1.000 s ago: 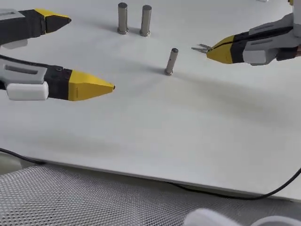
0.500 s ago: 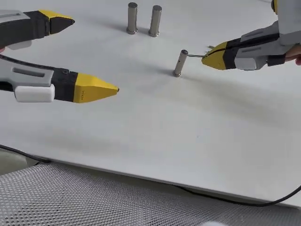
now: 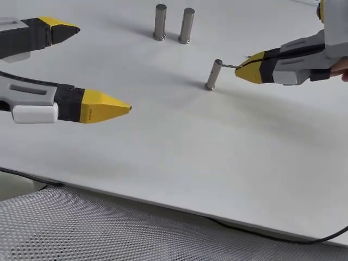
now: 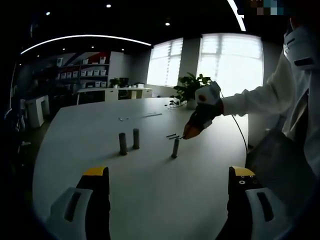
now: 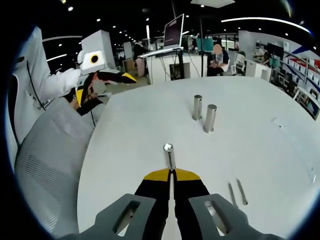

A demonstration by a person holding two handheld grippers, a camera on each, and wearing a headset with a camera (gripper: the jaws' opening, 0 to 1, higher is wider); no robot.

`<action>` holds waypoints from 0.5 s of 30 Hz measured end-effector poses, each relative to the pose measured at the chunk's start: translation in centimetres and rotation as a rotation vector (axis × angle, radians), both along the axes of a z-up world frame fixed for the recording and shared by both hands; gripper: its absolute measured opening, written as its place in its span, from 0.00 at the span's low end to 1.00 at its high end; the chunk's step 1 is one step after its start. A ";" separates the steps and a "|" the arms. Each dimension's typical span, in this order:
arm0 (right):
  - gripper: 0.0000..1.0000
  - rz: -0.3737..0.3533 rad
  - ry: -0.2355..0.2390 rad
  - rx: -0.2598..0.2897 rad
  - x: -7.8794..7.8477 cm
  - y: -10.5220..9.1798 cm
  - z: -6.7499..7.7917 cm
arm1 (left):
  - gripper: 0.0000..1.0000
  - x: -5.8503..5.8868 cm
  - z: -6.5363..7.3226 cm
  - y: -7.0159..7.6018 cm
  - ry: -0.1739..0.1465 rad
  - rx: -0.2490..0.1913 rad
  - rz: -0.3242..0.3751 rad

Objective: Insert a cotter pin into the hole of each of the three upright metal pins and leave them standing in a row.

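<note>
Clamping a level cotter pin [image 3: 229, 66], right gripper [image 3: 239, 67] aims it at the nearest metal pin [image 3: 213, 75]'s top; left gripper [image 3: 104, 69] gapes, well apart

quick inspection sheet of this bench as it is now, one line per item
surface: white table, smooth
job's things: back-left pin and back-right pin upright, side by side; near pin leans in the head view, cotter pin at its top, cannot tell if it is through the hole; spare cotter pins lying flat
clutter: thin bits far across, too small to tell
grippers: right gripper shut on cotter pin; left gripper open, holding nothing
cables: black cable along the near edge
surroundings: mesh chair; office windows
</note>
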State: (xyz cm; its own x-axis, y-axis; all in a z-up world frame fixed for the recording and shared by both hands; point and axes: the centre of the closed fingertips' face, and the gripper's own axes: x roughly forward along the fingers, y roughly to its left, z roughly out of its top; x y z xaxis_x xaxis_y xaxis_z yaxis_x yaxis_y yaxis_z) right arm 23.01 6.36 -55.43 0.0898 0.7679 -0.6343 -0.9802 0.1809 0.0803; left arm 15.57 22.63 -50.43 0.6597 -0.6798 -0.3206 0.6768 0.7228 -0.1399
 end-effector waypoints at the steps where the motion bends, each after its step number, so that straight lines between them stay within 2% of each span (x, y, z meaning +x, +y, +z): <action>1: 0.00 -0.003 0.003 0.003 0.0 0.0 0.0 | 0.99 0.0 0.0 0.1 0.000 -0.001 0.003; 7: 0.00 -0.009 0.008 0.016 -0.3 0.6 -0.4 | 0.99 -0.3 -0.7 -0.1 0.015 0.032 -0.006; 15: 0.00 -0.076 0.015 0.046 0.0 1.3 -1.0 | 0.99 -0.5 -1.2 0.2 0.029 0.044 0.000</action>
State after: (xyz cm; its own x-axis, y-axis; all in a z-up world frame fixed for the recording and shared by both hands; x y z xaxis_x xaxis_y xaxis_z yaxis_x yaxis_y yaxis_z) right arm 22.96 7.66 -56.39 0.1398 0.7879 -0.5998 -0.9625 0.2504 0.1046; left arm 15.06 22.84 -51.66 0.6494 -0.6648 -0.3693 0.6731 0.7284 -0.1277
